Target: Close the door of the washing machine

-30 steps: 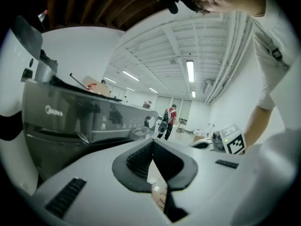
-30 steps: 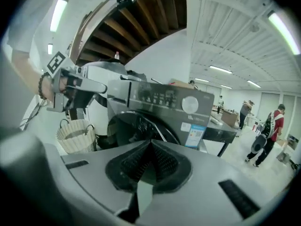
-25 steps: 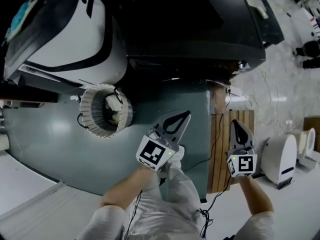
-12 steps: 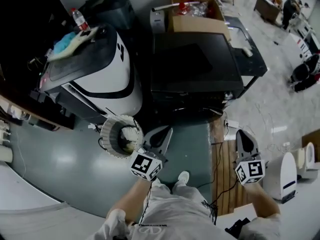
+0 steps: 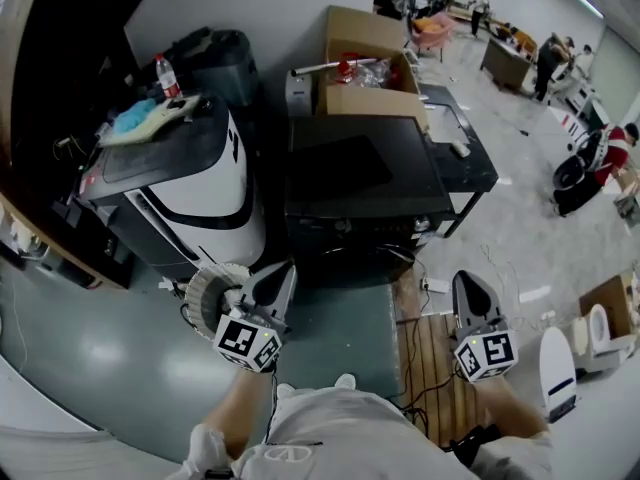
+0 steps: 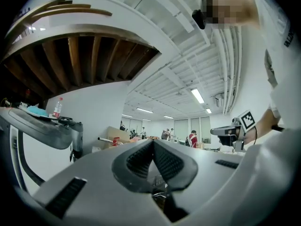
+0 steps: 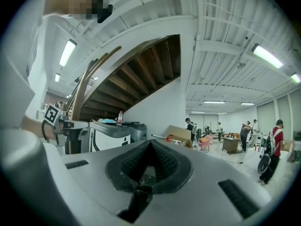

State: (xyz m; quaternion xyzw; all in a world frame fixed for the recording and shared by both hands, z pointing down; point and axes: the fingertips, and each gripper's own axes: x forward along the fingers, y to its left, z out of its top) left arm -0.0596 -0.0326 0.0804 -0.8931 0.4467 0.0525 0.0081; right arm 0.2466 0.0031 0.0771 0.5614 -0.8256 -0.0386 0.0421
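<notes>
A white washing machine (image 5: 195,203) with a dark top stands at the left, and its top lies flat under a blue cloth and a bottle. It also shows at the left of the left gripper view (image 6: 40,126) and in the right gripper view (image 7: 110,132). My left gripper (image 5: 285,268) is shut and empty, held in the air in front of the machine's lower right corner, apart from it. My right gripper (image 5: 465,278) is shut and empty too, off to the right over the wooden floor strip. Both point roughly level into the room.
A black cabinet-like machine (image 5: 365,173) stands right of the washer, with an open cardboard box (image 5: 365,68) behind it. A ribbed grey hose ring (image 5: 205,298) lies on the floor by my left gripper. Cables and a white appliance (image 5: 555,368) are at the right. People stand far back.
Both grippers have risen, still shut, and the head view has lifted from the floor to take in the tops of the machines. The left gripper has moved left towards the hose ring.
</notes>
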